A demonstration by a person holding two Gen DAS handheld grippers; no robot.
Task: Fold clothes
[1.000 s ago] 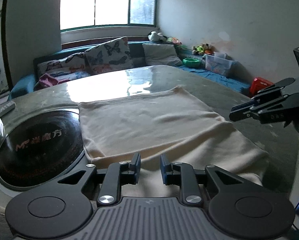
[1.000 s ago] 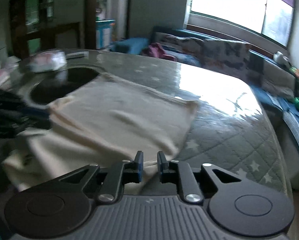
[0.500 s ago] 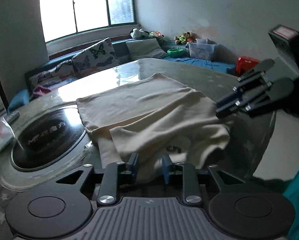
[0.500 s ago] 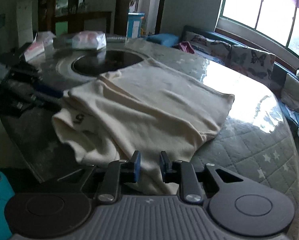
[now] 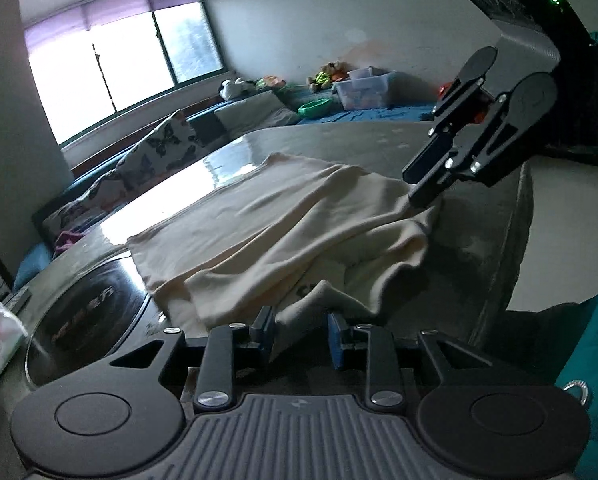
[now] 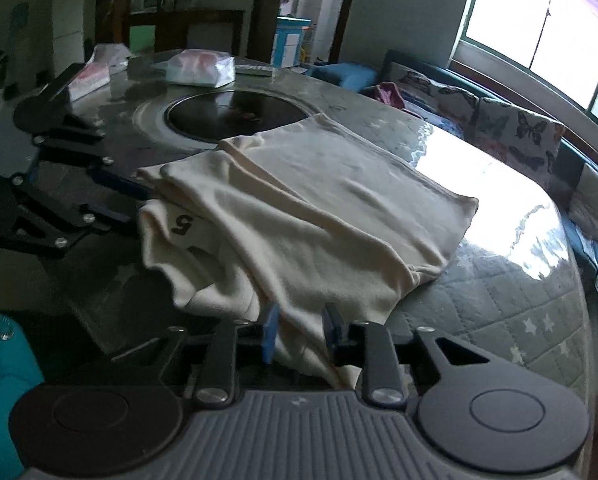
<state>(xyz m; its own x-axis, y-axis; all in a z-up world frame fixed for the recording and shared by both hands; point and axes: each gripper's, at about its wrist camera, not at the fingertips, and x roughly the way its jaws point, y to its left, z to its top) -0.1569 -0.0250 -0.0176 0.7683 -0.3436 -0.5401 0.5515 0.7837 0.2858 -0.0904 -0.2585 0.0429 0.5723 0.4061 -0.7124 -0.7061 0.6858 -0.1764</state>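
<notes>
I have the left gripper (image 5: 301, 336) and right gripper (image 6: 299, 334) each pinching the cream garment's (image 6: 319, 208) near hem, lifted off the table (image 6: 499, 300)

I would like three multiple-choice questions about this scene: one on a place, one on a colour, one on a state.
1. Where is the round black cooktop?
A. set into the table, beyond the garment
B. on the sofa
C. on the floor

2. What colour is the garment?
A. red
B. cream
C. navy

3. How does the garment lie?
A. flat, one layer
B. hanging on a hanger
C. near edge lifted and partly folded over

Answers: 1 A, it sits in the table surface. 2 B, pale cream cloth. 3 C, the left tool and right tool each have cloth between their fingers.
</notes>
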